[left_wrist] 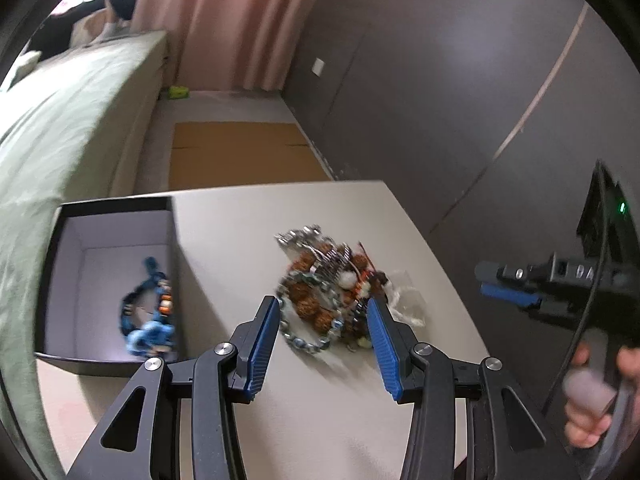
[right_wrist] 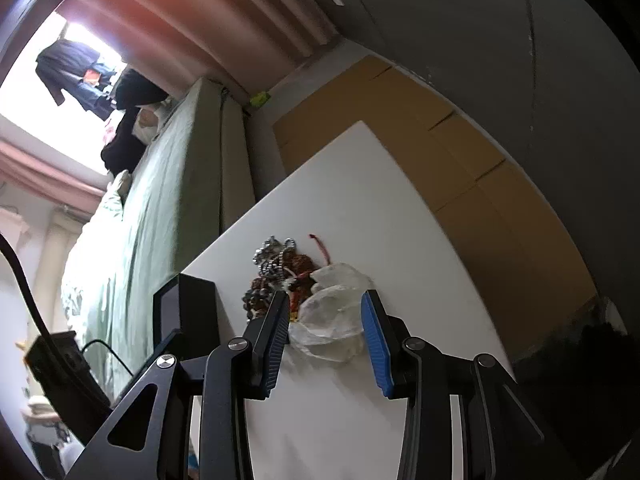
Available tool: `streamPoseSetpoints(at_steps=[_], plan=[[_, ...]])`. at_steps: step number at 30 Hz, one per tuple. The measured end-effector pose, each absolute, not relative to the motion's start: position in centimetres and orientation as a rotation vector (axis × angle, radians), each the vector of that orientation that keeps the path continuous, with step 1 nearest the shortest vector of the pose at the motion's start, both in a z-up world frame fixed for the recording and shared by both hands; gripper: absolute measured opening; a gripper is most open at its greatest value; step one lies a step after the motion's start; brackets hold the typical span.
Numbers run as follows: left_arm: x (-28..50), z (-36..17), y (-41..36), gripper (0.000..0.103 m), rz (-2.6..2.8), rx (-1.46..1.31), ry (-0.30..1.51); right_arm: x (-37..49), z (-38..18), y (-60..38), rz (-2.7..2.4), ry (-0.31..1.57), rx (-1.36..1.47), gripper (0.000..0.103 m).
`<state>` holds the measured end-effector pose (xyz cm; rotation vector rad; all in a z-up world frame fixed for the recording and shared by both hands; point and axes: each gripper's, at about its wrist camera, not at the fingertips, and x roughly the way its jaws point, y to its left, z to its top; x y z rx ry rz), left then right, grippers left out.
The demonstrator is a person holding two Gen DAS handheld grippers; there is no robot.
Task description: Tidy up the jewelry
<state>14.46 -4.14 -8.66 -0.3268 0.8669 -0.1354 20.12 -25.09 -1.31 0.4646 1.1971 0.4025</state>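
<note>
My left gripper (left_wrist: 323,312) hung over the white table (left_wrist: 420,240), pointing down at the jewelry pile (left_wrist: 324,280). Jaws stood apart, nothing between the blue pads (left_wrist: 264,344); the near edge of the pile showed in the gap, but I saw no pad pressing on it. The pile was a tangle: a silver chain (left_wrist: 304,340) looping out toward me, brown knobbly beads (left_wrist: 310,300), some white beads, red cord, and a crumpled clear plastic bag (left_wrist: 404,300) on its right side. Blur was heavy, so I couldn't separate the pieces any further.

The black box (left_wrist: 108,208) with a pale lining sat on the table to the left of the pile, apart from it. One blue braided bracelet (left_wrist: 150,312) lay inside against the right wall, with a few orange and white beads on it.

My right gripper (right_wrist: 325,300) came in from the other side, also angled down at the table (right_wrist: 360,184). Its jaws were apart too, and empty. From that camera the plastic bag (right_wrist: 332,320) lay in the gap past the fingertips, with the pile (right_wrist: 280,268) behind it and the box (right_wrist: 192,304) to the left. The left-hand pad (right_wrist: 276,344) overlapped the bag's edge in view; contact I couldn't tell.

In the left view, the right gripper (left_wrist: 508,292) showed at the table's right edge, a hand (left_wrist: 596,392) on its grip.
</note>
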Motion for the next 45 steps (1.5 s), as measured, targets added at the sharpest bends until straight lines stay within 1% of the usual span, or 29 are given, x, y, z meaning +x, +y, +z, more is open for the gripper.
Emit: streamPoseSetpoints(at_steps=[6, 11, 13, 14, 15, 16, 19, 27, 41, 42, 43, 44, 45], plan=[[15.1, -10.4, -6.9, 0.043, -0.153, -0.200, 0.907, 20.2, -1.3, -26.2, 0.385, 1.200, 0.463, 0.038], [15.7, -12.4, -8.1, 0.042, -0.148, -0.146, 0.961, 20.4, -1.7, -26.6, 0.381, 1.218, 0.454, 0.038], [16.1, -13.2, -8.3, 0.030, -0.135, -0.126, 0.986, 20.4, -1.9, -26.7, 0.384, 1.224, 0.451, 0.038], [16.2, -13.5, -8.5, 0.028, -0.129, -0.117, 0.986, 20.4, -1.9, -26.6, 0.385, 1.227, 0.450, 0.038], [16.2, -13.5, -8.5, 0.023, -0.123, -0.107, 0.975, 20.4, -2.0, -26.5, 0.387, 1.232, 0.448, 0.038], [16.2, -13.5, -8.4, 0.014, -0.122, -0.104, 0.981, 20.4, -2.2, -26.4, 0.390, 1.239, 0.443, 0.038], [16.1, -13.3, -7.9, 0.009, -0.124, -0.129, 0.968, 20.4, -2.6, -26.0, 0.395, 1.260, 0.418, 0.040], [15.6, -11.0, -6.1, 0.009, -0.121, -0.199, 0.902, 20.7, -4.2, -23.9, 0.408, 1.311, 0.360, 0.041], [13.7, -7.0, -0.7, 0.009, -0.101, -0.366, 0.799, 21.1, -7.0, -20.1, 0.392, 1.378, 0.273, 0.041], [13.6, -6.7, -0.4, 0.009, -0.101, -0.370, 0.790, 21.0, -6.8, -19.8, 0.395, 1.368, 0.257, 0.040], [13.4, -6.5, -0.2, 0.009, -0.101, -0.373, 0.784, 20.9, -6.7, -19.5, 0.401, 1.362, 0.244, 0.035], [13.2, -6.3, 0.0, 0.009, -0.101, -0.376, 0.778, 20.8, -6.6, -19.3, 0.411, 1.361, 0.236, 0.017], [13.1, -6.1, 0.3, 0.009, -0.099, -0.381, 0.771, 20.7, -6.5, -19.1, 0.420, 1.363, 0.228, 0.006]])
